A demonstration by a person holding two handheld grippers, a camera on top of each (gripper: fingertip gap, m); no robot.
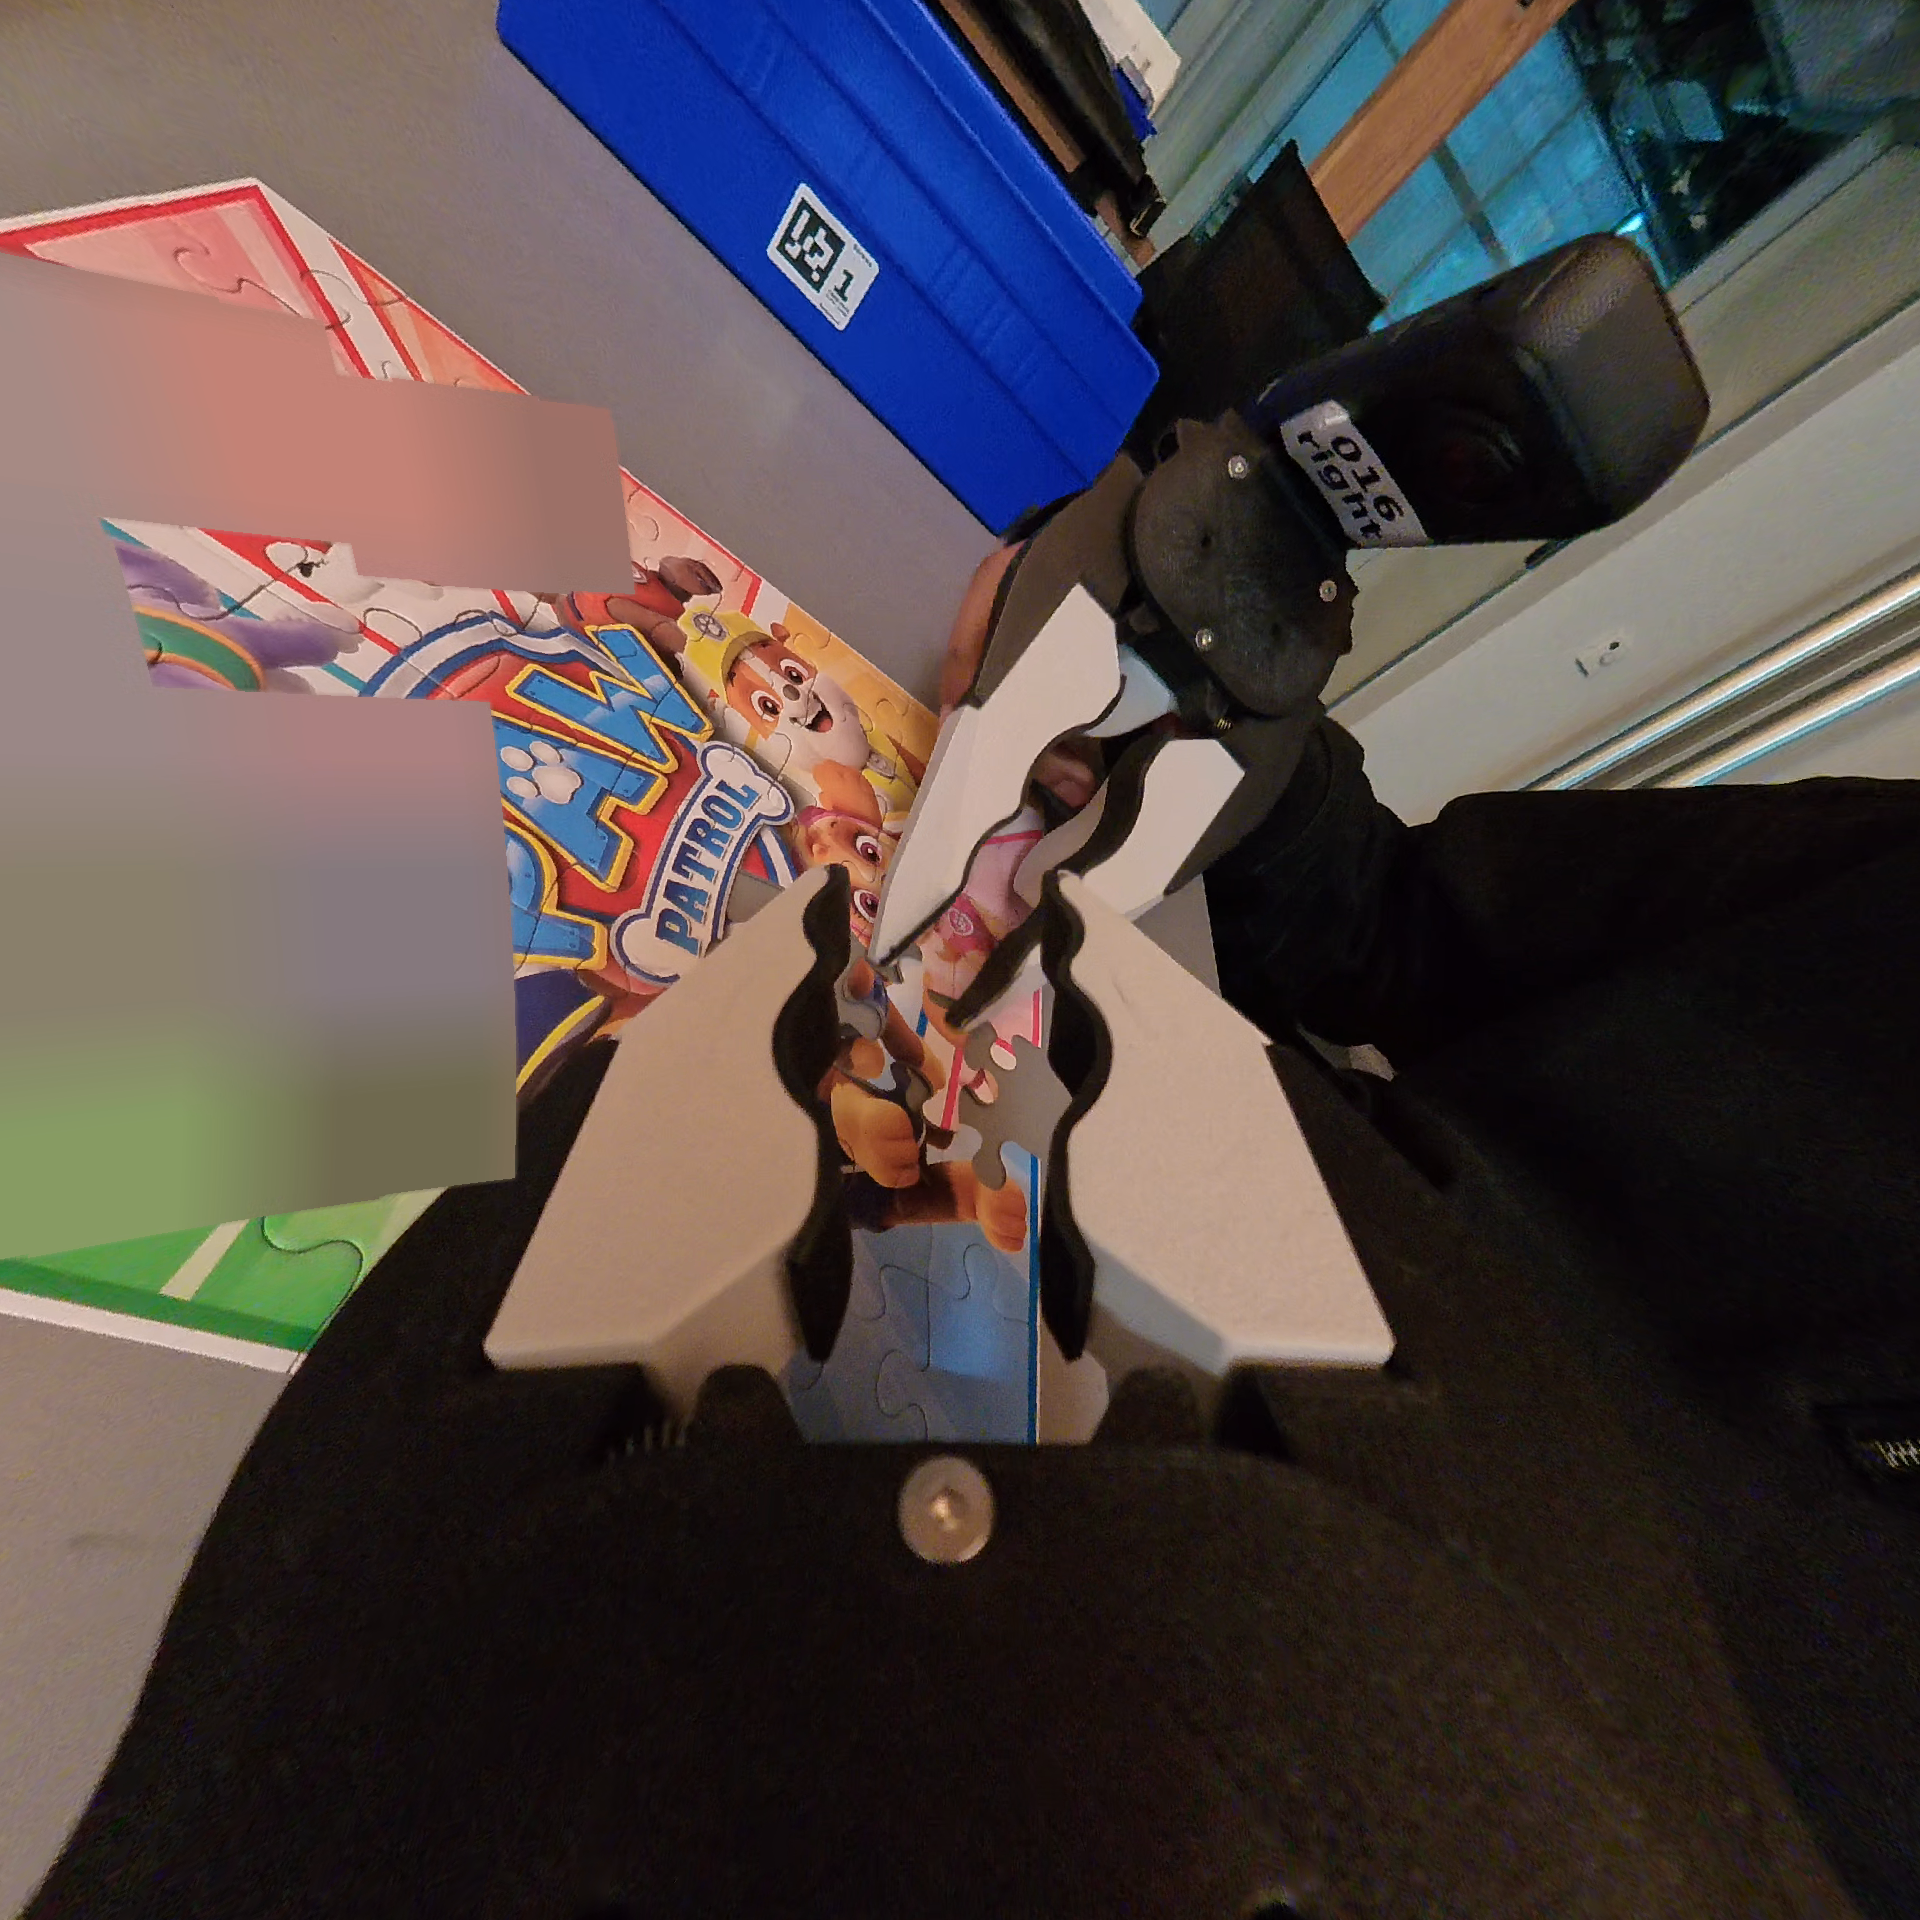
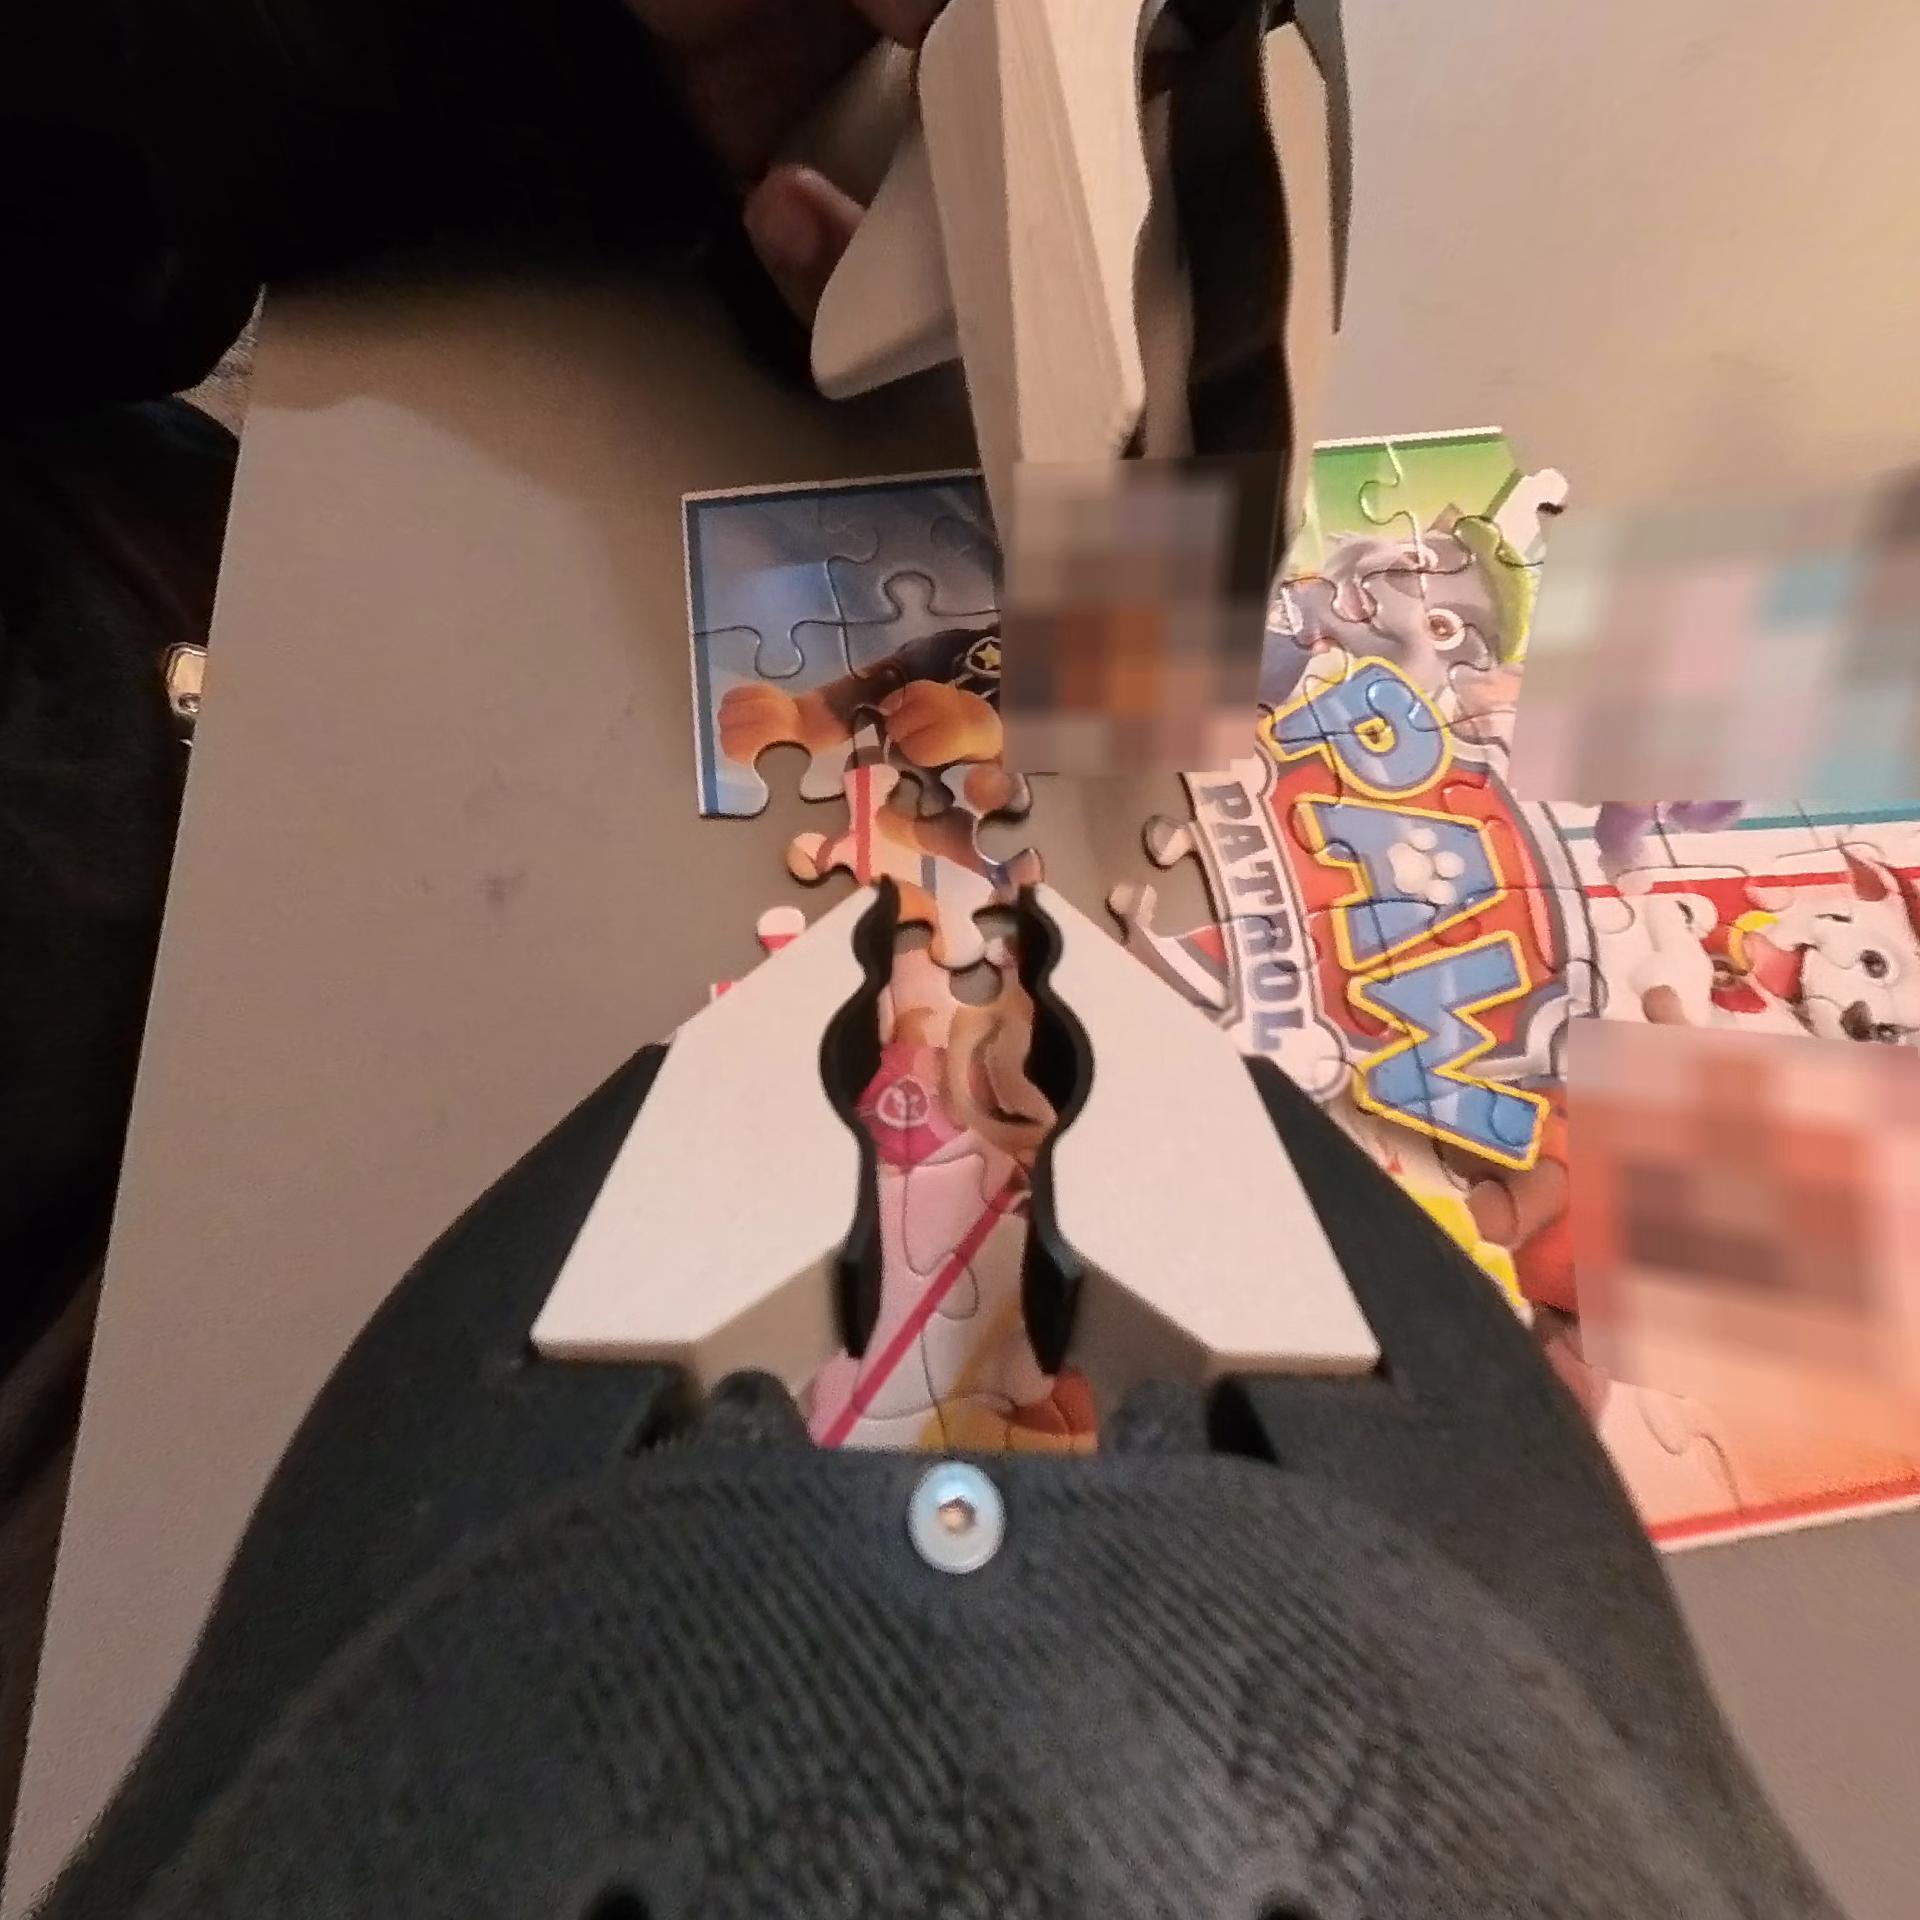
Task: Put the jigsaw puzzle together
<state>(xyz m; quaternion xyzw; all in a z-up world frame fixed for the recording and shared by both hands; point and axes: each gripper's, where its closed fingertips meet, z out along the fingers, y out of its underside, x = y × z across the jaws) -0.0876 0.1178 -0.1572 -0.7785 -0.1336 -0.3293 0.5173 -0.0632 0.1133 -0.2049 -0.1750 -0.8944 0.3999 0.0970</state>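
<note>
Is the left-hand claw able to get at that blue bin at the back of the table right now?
Probably yes. The left gripper hangs over the puzzle, and bare grey table lies between it and the blue bin. The right gripper sits off to the side.

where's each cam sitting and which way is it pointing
Left wrist view: sits on the left gripper, looks along its parted fingers down at the puzzle on the grey table, toward a blue box; dark sleeve shows.
Right wrist view: sits on the right gripper, looks down the opposite way over the puzzle; a fingertip shows.
Shared: puzzle, table, and each shows the other gripper.
</note>
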